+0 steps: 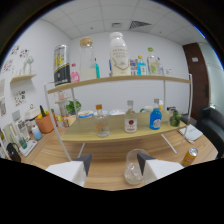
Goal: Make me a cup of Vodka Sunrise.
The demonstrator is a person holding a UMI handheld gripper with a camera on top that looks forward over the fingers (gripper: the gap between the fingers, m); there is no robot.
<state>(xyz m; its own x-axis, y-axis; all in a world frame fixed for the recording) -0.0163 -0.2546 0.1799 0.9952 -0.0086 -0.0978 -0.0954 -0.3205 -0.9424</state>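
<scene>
A clear glass cup (pixel 133 168) stands on the wooden table (pixel 107 176) between my fingers, close against the right finger (pixel 146 161) with a wide gap to the left finger (pixel 84 163). My gripper (pixel 115 162) is open. Beyond it, on the lower shelf (pixel 80 134), stand a clear bottle with a red label (pixel 130 120), a clear bottle with an orange cap (pixel 101 124) and a blue bottle (pixel 156 119). An orange can (pixel 189 156) stands on the table to the right of the cup.
The upper shelf (pixel 125 78) carries a tall white bottle (pixel 118 55), a glass carafe (pixel 87 60), a black and yellow can (pixel 61 66) and several smaller bottles. A potted plant (pixel 45 122) stands at the left. Papers (pixel 193 133) lie at the right.
</scene>
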